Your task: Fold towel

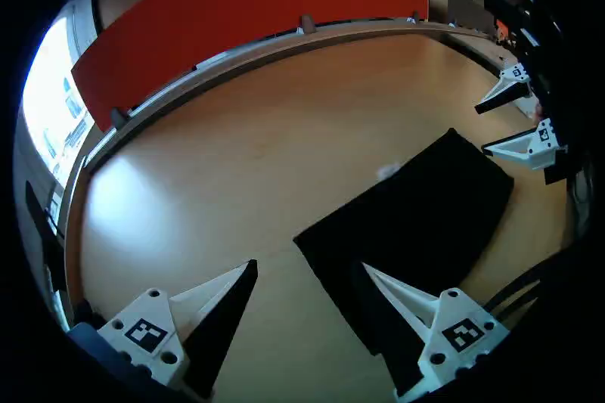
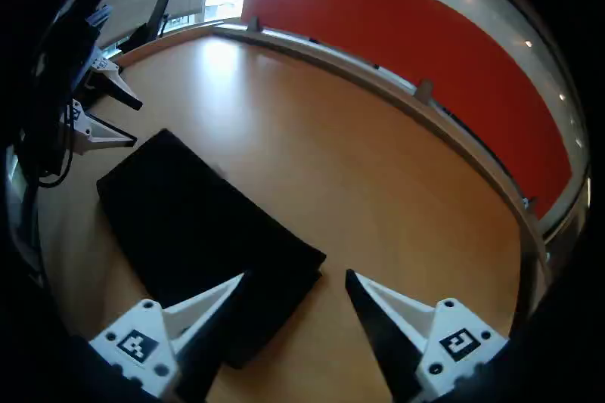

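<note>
Lengthwise, the towel (image 1: 423, 214) lies on the worktop (image 1: 227, 176) between the left tool (image 1: 308, 265) and the right tool (image 2: 296, 274), a short end just under each. Both tools hang spread, pinching nothing.

A pale wooden worktop (image 1: 249, 153) ends at a long red divider panel (image 1: 249, 10). A window (image 1: 49, 100) glares bright beside it.
</note>
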